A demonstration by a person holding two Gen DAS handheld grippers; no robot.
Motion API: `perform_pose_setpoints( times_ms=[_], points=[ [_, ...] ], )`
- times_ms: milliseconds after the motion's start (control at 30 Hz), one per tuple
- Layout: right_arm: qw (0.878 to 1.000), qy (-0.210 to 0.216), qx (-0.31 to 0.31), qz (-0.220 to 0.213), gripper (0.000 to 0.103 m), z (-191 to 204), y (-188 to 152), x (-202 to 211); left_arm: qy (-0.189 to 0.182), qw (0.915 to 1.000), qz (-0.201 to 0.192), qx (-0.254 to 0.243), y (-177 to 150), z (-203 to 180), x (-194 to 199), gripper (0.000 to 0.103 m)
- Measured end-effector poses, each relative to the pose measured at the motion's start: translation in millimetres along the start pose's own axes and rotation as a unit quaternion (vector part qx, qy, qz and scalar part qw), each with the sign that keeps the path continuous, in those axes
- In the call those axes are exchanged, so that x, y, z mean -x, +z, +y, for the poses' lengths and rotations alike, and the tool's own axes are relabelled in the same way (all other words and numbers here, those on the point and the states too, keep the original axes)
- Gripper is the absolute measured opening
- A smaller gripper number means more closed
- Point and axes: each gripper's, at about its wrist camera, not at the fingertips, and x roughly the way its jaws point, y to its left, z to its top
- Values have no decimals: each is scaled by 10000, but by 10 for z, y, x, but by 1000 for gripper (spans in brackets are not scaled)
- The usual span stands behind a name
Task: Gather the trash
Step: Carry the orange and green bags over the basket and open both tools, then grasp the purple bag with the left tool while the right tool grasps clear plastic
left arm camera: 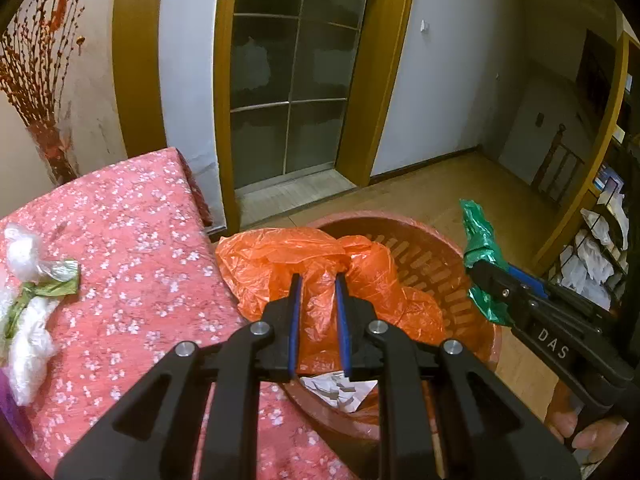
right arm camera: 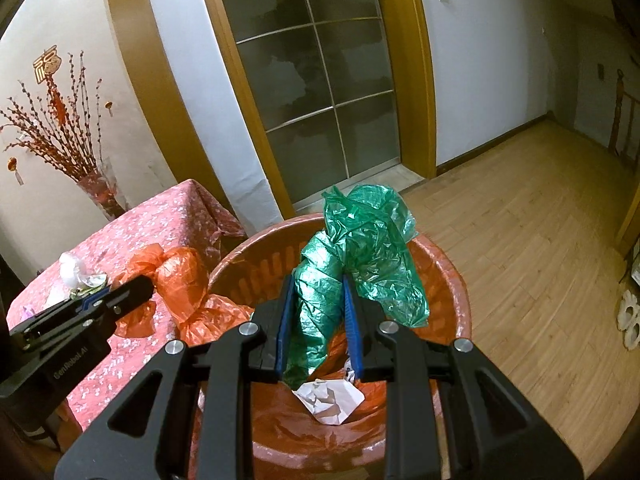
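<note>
Left gripper (left arm camera: 319,280) jaws nearly closed, pinching orange bag (left arm camera: 280,268); right gripper (right arm camera: 318,282) clamping green bag (right arm camera: 360,240) over bin (right arm camera: 452,280). Film light, limp, slippery; grip bunched folds.

Basket (right arm camera: 452,276) on floor right of table (left arm camera: 132,240); crumpled paper (right arm camera: 328,400) inside basket; wrappers (left arm camera: 36,280) on table.

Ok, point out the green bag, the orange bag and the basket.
green bag (right arm camera: 320,292), right wrist view, twisted middle between the jaws
orange bag (left arm camera: 320,304), left wrist view, bunched part between the jaws
basket (right arm camera: 448,280), right wrist view, inner wall
</note>
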Motion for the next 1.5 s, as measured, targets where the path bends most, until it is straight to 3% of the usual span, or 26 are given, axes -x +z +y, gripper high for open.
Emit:
perform_pose_setpoints(
  times_ms=[167, 300, 433, 600, 767, 1167, 1267, 1500],
  points=[
    [10000, 44, -18, 33, 25, 1, 14, -68, -36, 10000, 70, 3, -10, -7, -115, 20],
    [9999, 50, -56, 67, 39, -47, -15, -81, -18, 9999, 135, 27, -40, 15, -187, 33],
    [9999, 10, -109, 84, 45, -89, -42, -79, 84, 9998, 186, 86, -81, 95, -223, 42],
    [9998, -102, -147, 11, 62, -116, -54, -39, 362, 9992, 127, 137, -151, 229, -136, 67],
    [9998, -159, -87, -61, 73, -60, -74, 16, 695, 9975, -39, 76, -231, 368, 64, 84],
    [9993, -86, 352, -56, 83, 460, -258, 104, 1438, 9892, -276, 116, -572, 930, 711, 93],
    [9986, 3, 519, -17, 84, 638, -326, 108, 1759, 9835, -355, 224, -690, 1161, 952, 94],
    [9961, 260, 838, 25, 87, 1135, -515, 80, 2705, 9579, -485, 834, -984, 1861, 1503, 95]
  ],
)
